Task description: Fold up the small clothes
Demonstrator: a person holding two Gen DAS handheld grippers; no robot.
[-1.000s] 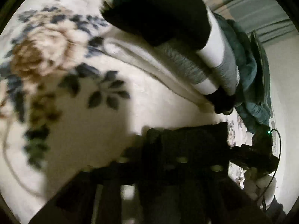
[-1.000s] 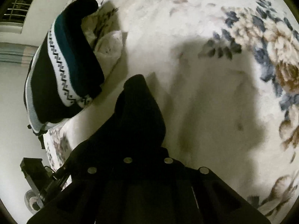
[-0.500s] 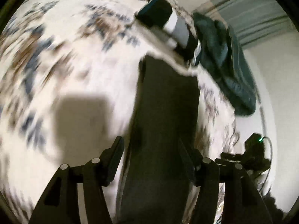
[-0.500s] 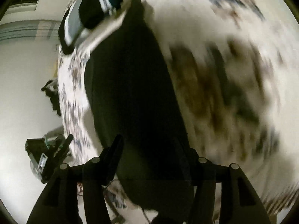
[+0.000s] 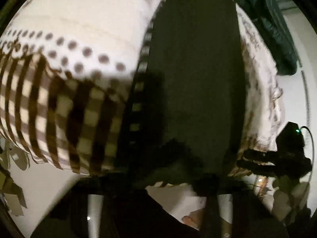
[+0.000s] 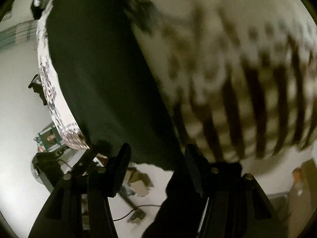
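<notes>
A long dark garment (image 5: 196, 75) lies stretched along the bed, from the far end to the near edge. At that near edge my left gripper (image 5: 174, 158) is shut on the bunched dark cloth; its fingers are dark and hard to pick out. In the right wrist view the same dark garment (image 6: 103, 75) runs up the left side. My right gripper (image 6: 158, 154) stands open at the garment's near end. The cloth edge shows between its fingers (image 6: 122, 158) without being pinched. A dark strip hangs down below them.
The bedcover (image 5: 85, 19) is white with a dotted and brown checked border (image 5: 59, 107) near the edge. A teal garment (image 5: 273, 29) lies at the far right. A black device with a green light (image 5: 291, 138) stands beside the bed. Cardboard scraps (image 6: 138, 184) and a cable lie on the floor.
Both grippers have drawn back fast from the folded pile to the bed's near edge, and the dark garment now lies stretched out. The left jaws have shut; the right stayed apart.
</notes>
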